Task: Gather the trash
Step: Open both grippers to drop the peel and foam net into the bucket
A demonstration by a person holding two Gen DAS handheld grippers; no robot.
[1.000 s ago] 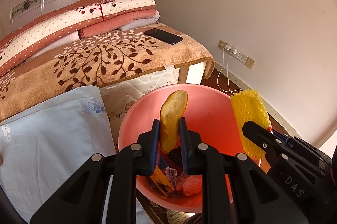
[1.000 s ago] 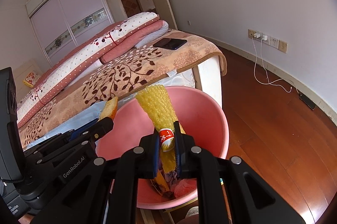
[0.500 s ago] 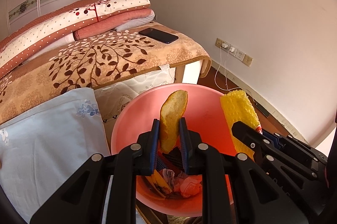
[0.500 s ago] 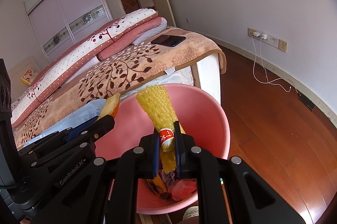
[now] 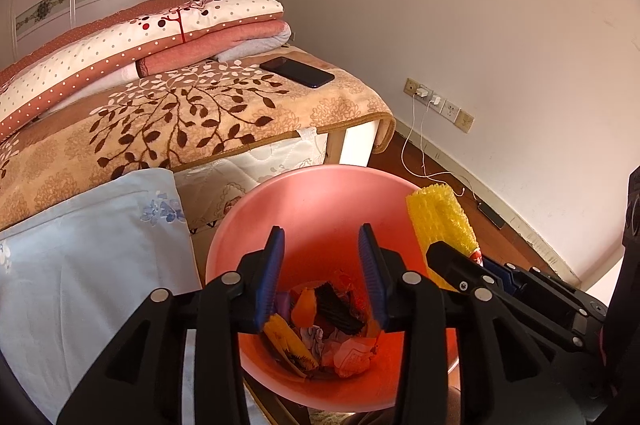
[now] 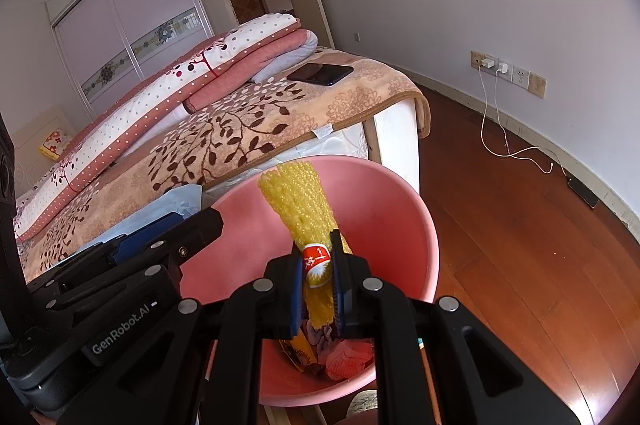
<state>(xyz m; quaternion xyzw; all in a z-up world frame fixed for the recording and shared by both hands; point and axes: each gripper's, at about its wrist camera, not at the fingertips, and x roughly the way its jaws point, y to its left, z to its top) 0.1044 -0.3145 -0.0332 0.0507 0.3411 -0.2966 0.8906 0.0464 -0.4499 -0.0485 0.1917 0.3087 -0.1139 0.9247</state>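
Observation:
A pink bin [image 5: 320, 201] stands beside the bed, with wrappers and scraps at its bottom [image 5: 324, 329]. My left gripper [image 5: 321, 277] hangs over the bin; its jaws are opening and nothing is between them. An orange peel piece [image 5: 304, 305] lies among the trash below. My right gripper [image 6: 316, 275] is shut on a yellow foam net [image 6: 298, 201] with a red-and-white label, held upright over the pink bin [image 6: 400, 209]. In the left wrist view the yellow foam net [image 5: 440, 221] shows at the right, above the bin's rim.
The bed [image 5: 180, 113] with a leaf-patterned blanket runs along the left, with folded quilts [image 5: 140, 37] and a black phone [image 5: 298, 72] on it. A pale blue pillow [image 5: 80, 245] lies by the bin. Wooden floor [image 6: 520, 245], wall sockets [image 6: 504, 71] and a white cable sit at right.
The left gripper's jaws have spread apart and the orange peel that stood between them is gone from them; it now lies in the bin. The right gripper still holds the yellow net.

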